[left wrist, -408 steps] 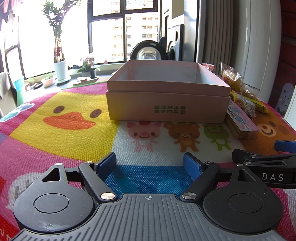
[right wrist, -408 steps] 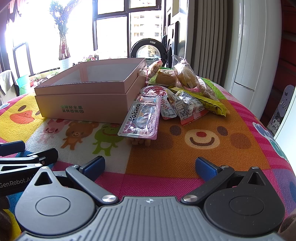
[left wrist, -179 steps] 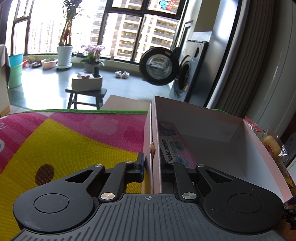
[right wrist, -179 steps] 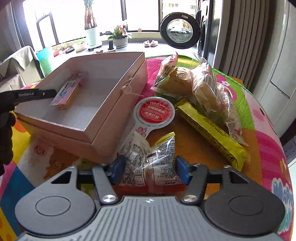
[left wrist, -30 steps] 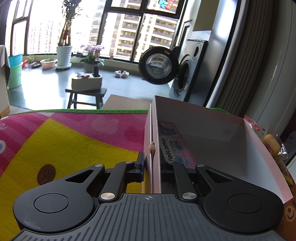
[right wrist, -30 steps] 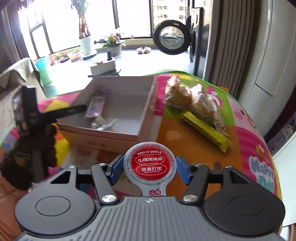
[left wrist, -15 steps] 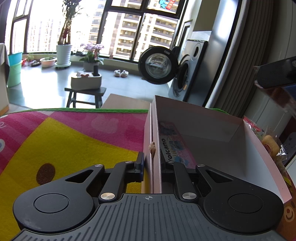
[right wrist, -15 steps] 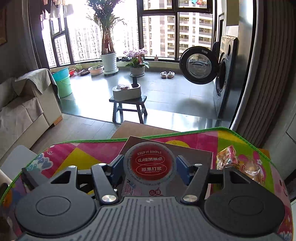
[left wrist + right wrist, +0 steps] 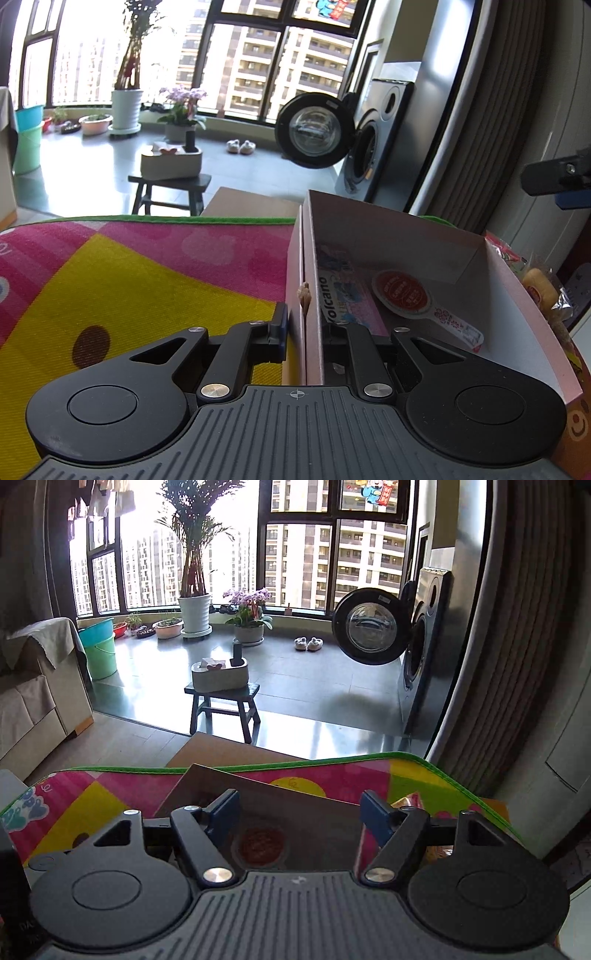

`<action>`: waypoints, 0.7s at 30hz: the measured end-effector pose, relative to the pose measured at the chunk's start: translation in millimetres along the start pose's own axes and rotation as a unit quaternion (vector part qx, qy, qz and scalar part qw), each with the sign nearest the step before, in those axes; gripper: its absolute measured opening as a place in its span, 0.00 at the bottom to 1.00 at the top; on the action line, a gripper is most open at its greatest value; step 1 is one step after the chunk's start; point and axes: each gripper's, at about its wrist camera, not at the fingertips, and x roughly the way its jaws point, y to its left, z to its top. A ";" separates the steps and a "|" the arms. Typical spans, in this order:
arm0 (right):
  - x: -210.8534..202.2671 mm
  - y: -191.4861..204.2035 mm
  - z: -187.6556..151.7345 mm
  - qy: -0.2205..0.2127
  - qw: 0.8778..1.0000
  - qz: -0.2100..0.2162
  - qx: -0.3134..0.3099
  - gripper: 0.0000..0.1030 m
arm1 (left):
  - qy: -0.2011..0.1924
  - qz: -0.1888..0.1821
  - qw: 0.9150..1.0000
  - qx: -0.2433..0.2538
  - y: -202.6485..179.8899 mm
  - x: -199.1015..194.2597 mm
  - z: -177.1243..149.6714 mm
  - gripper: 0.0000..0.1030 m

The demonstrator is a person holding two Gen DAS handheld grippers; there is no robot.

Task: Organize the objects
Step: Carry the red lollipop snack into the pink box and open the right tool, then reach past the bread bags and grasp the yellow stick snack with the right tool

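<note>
Left tongs [image 9: 303, 334] clamped on box [image 9: 406, 236] wall, likely bracing it; right tongs [image 9: 298, 812] wide open, empty, above it, round red-lidded snack [image 9: 400, 292] lying inside beside Volcano packet [image 9: 338, 299].

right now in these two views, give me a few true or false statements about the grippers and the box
1. The left gripper is shut on the pink box wall. True.
2. The right gripper holds the red-lidded cup. False: its fingers are open and empty; the cup lies in the box.
3. The Volcano packet lies inside the box. True.
4. The box is empty. False: it holds the packet and the cup.
</note>
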 end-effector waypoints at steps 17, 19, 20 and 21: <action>21.9 -141.5 -97.5 0.065 0.990 -0.080 0.099 0.77 | -0.002 0.004 1.000 0.003 -2.2 -0.3 -0.6 0.14; 30.6 -142.5 -109.8 0.083 0.989 -0.071 0.103 0.73 | -0.002 0.004 1.000 0.003 -2.4 -0.4 -0.4 0.14; 34.7 -142.8 -115.4 0.090 0.988 -0.069 0.103 0.64 | -0.002 0.004 1.000 0.003 -2.2 -0.3 -0.4 0.14; 38.4 -142.2 -120.7 0.096 0.988 -0.067 0.101 0.59 | -0.002 0.004 1.000 0.003 -2.4 -0.4 -0.4 0.14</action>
